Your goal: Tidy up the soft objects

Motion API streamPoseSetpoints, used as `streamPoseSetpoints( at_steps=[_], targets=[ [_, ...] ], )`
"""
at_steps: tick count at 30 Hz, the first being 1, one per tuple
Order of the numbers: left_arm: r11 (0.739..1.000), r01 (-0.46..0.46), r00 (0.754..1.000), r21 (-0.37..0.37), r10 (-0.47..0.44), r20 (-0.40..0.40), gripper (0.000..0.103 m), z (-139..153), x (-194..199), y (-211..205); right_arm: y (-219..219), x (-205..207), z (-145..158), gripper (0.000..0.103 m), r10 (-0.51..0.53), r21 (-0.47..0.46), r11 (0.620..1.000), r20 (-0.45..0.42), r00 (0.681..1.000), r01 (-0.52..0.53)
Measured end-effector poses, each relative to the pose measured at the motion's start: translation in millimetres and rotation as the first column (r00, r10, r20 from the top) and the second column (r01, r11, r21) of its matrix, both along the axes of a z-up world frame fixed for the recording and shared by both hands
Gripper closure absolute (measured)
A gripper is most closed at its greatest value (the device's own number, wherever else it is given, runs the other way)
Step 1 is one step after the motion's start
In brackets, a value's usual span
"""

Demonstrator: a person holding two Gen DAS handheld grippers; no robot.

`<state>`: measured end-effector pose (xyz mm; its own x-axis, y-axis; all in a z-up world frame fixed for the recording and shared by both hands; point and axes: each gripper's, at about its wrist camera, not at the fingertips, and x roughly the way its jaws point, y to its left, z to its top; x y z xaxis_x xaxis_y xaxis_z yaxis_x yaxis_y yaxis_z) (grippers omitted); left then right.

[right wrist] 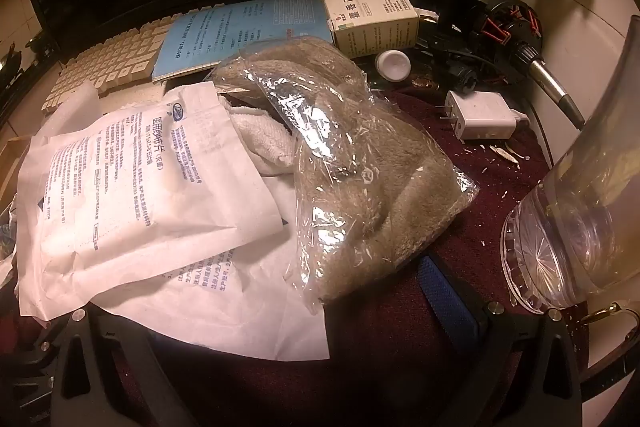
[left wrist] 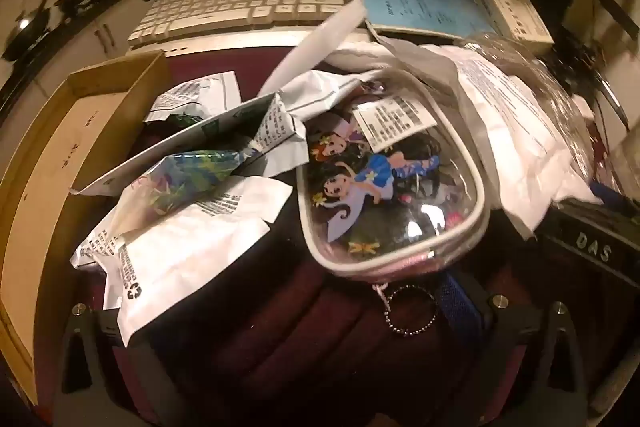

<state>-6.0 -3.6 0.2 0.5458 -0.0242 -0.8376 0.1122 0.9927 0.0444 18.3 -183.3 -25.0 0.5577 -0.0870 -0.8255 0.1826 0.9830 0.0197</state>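
A: Why hover tilted down over the pile with the left gripper [left wrist: 320,367] spread wide and clamping nothing?

B: Probably sizing up a first pick. Straight ahead, a clear cartoon-print pouch [left wrist: 384,187], lying on the maroon cloth [left wrist: 280,347] and overlapping crumpled foil sachets [left wrist: 188,227] to its left. Beside those, an open cardboard box [left wrist: 112,107]. Likely the sorting bin, though only guessed.

A: And the right gripper [right wrist: 316,367]?

B: Same again: fully apart, empty, aimed down at a white paper gauze packet [right wrist: 132,187] resting on a white towel [right wrist: 264,139] and against a plastic-bagged grey-green towel [right wrist: 368,187]. Loosely stacked, so worth lifting the top packet first.

A: Anything hard to make out?

B: Plenty. Underside of the heap hidden. Inside of the pouch masked by glare and print. Second paper packet beneath, mostly covered. Blue strap [right wrist: 448,291] cut off behind the gripper. Glass jar [right wrist: 560,247] cropped at the frame edge. Keyboard [left wrist: 240,3] and blue booklet [left wrist: 420,7] partly buried behind the pile. Print on the sachets too small to read.
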Motion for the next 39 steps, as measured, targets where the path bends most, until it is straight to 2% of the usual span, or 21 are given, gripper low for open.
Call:
streamPoseSetpoints(
  at_steps=[1, 2, 5, 9, 14, 21, 39],
  targets=[
    [1.0, 0.01, 0.999, -0.001, -0.01, -0.033, 0.0, -3, 5, -2, 0, 0, 0, 0.0, 0.0, 0.004, 1.0, 0.0, 1.0, 0.0],
    [0.999, 0.028, 0.999, -0.036, -0.03, -0.043, 0.0, -3, 5, 3, 0, 0, 0, 0.0, 0.0, 0.002, 1.0, -0.001, 1.0, 0.0],
    [0.997, 0.062, 0.998, -0.05, -0.062, 0.008, 0.0, -1, -13, 8, 0, 0, 0, 0.0, 0.0, 0.001, 1.0, -0.002, 1.0, 0.0],
    [0.998, 0.061, 0.998, -0.028, -0.06, 0.017, 0.0, -2, -15, 7, 0, 0, 0, 0.0, 0.0, 0.001, 1.0, -0.002, 1.0, 0.0],
    [0.997, 0.072, 0.997, -0.023, -0.073, -0.039, 0.0, 2, -5, 7, 0, 0, 0, 0.0, 0.0, 0.001, 1.0, -0.002, 1.0, 0.0],
    [0.994, 0.105, 0.994, -0.034, -0.103, 0.042, 0.0, -1, -16, 11, 0, 0, 0, 0.0, 0.0, -0.001, 1.0, -0.002, 1.0, 0.0],
    [0.988, 0.147, 0.989, -0.037, -0.148, -0.01, 0.0, 1, -24, 19, -1, -1, -1, 0.0, 0.0, 0.0, 1.0, -0.002, 1.0, 0.0]
  ],
)
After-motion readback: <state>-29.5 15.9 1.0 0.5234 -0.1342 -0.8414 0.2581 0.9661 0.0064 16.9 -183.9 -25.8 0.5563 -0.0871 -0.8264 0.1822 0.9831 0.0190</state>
